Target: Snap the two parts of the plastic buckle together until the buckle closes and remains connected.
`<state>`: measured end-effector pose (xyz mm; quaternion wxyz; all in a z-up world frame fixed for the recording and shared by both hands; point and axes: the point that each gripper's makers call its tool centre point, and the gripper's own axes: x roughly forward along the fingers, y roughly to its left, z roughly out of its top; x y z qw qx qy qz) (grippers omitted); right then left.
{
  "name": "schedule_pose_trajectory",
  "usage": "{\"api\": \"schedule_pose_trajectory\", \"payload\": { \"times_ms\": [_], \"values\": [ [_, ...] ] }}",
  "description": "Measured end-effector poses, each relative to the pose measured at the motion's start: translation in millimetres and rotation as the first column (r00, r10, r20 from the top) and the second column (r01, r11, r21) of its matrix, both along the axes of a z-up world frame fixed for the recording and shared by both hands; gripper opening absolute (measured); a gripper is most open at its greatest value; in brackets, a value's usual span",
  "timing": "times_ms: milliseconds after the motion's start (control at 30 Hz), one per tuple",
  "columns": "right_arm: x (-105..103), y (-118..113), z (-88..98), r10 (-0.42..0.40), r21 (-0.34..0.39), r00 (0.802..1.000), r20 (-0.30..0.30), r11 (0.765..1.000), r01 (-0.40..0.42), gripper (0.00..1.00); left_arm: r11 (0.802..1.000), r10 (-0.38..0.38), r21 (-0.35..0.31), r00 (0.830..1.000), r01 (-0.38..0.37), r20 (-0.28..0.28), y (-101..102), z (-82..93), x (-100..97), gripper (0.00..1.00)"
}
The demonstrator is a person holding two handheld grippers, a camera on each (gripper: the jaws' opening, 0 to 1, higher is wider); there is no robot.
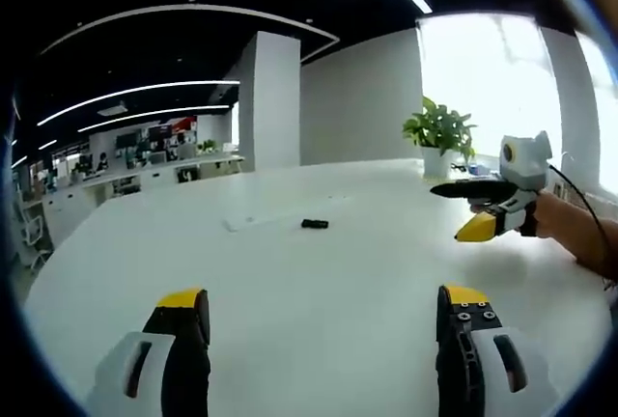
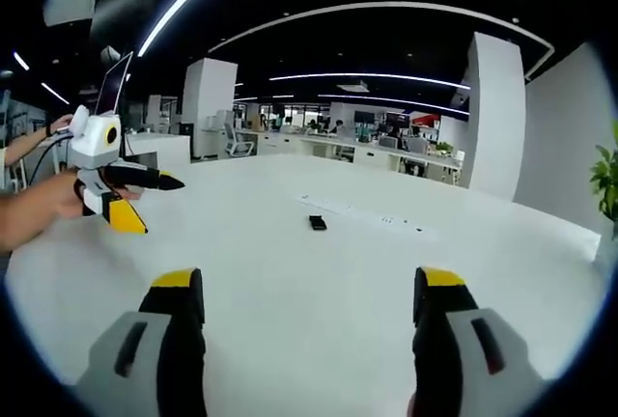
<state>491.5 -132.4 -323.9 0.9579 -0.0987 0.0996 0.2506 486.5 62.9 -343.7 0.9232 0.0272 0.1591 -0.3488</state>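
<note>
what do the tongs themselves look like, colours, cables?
Both match. The left tongs and right tongs have black jaws with yellow tips on light grey bodies with a dark slot. Seen from the side, the right tongs carry a white box on top, and a dark cable trails back along the bare forearm. The left tongs show the same white body and yellow tip.
</note>
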Motion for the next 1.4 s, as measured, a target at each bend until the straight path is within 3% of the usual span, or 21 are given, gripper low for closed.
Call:
{"api": "schedule_pose_trajectory", "payload": {
  "times_ms": [500, 767, 867, 1100, 1400],
  "values": [
    [-12.6, -19.4, -1.0, -0.035, 0.010, 0.999, -0.005, 0.999, 0.035, 0.87, 1.000, -0.001, -0.022, 0.999, 0.001, -0.034, -2.2, -3.2, 0.8, 0.99],
    [-19.7, -13.3, -0.2, -0.028, 0.006, 1.000, 0.003, 1.000, 0.028, 0.87, 1.000, -0.022, -0.017, 0.999, 0.021, -0.047, -5.1, -6.6, -6.5, 0.98],
    [-21.5, -12.2, -3.4, -0.024, -0.019, 1.000, -0.001, 1.000, 0.024, 0.87, 1.000, -0.021, 0.002, 0.999, 0.021, -0.029, -2.4, -6.0, -8.0, 0.98],
    [-27.6, -4.6, 1.0, -0.010, -0.005, 1.000, 0.009, 1.000, 0.010, 0.86, 1.000, -0.013, -0.008, 0.999, 0.013, -0.030, 5.1, -7.4, -8.6, 0.98],
    [-34.5, -12.8, -4.9, -0.012, -0.016, 1.000, 0.009, 1.000, 0.012, 0.86, 1.000, -0.021, 0.009, 0.999, 0.021, -0.027, 1.4, -10.8, -19.4, 0.98]
  ]
}}
